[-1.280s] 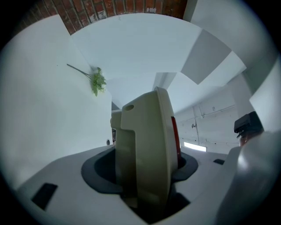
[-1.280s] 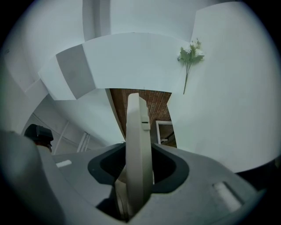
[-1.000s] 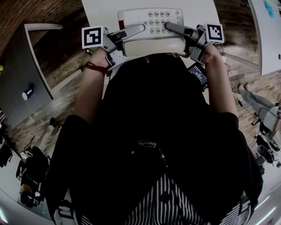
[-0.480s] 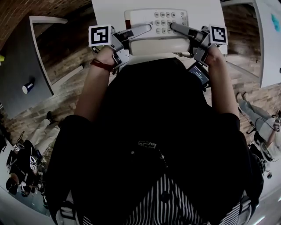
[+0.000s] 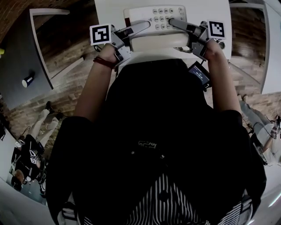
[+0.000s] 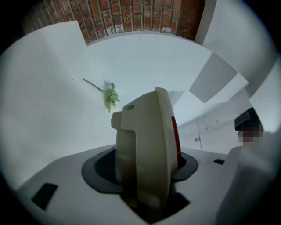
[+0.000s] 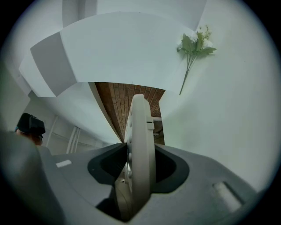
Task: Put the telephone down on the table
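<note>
Head view has the cream telephone (image 5: 154,24) at 12 o'clock, keypad up, over the white desk (image 5: 107,11). At its 9 o'clock edge the left tongs (image 5: 139,29) grip the casing, and at its 3 o'clock edge the right tongs (image 5: 172,22) do the same. Each pair stands partly apart with both jaws pressed on the telephone. Whether it touches the desk I cannot tell. A green flower sprig (image 7: 193,46) lies on the desk beyond.

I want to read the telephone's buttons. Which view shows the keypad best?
The head view: the telephone faces up, keypad rows plain. The left gripper view and right gripper view show only the telephone's side, edge-on between the jaws.
</note>
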`<state>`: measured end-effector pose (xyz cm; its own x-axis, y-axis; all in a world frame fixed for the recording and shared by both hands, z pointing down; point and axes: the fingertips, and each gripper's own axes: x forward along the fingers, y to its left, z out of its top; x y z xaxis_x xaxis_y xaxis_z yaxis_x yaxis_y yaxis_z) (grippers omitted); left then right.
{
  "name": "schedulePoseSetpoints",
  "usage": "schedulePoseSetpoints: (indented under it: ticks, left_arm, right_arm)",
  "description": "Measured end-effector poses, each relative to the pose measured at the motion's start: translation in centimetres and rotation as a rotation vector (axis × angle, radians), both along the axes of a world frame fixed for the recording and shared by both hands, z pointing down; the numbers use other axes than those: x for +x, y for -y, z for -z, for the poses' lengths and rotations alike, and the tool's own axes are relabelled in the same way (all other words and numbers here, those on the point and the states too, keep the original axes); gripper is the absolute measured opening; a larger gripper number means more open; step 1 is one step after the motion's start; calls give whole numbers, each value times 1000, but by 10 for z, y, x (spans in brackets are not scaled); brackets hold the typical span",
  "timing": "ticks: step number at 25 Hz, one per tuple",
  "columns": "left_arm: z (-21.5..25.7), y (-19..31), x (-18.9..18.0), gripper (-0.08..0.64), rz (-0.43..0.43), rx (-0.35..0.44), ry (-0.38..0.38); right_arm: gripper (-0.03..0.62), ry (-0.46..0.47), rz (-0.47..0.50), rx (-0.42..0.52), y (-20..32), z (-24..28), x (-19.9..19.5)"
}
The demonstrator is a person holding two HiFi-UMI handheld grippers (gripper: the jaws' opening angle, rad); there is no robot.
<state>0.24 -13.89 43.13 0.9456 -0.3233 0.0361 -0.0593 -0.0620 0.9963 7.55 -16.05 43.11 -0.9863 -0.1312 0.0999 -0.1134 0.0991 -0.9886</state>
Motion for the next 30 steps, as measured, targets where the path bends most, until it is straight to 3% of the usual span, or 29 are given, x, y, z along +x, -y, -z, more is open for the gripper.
schedulePoseSetpoints:
  ticks: [11, 22, 30]
  left_arm:
    - [-54, 30, -3, 278, 1, -22, 32]
    - [-81, 31, 5, 278, -40, 5, 31]
    - [-106, 31, 7, 278, -43, -33, 35]
  right_arm:
    - [164, -8, 32, -16, 31, -55, -2]
    - [166, -4, 39, 0, 29, -77, 4]
    - [167, -32, 23, -37, 29, -103, 8]
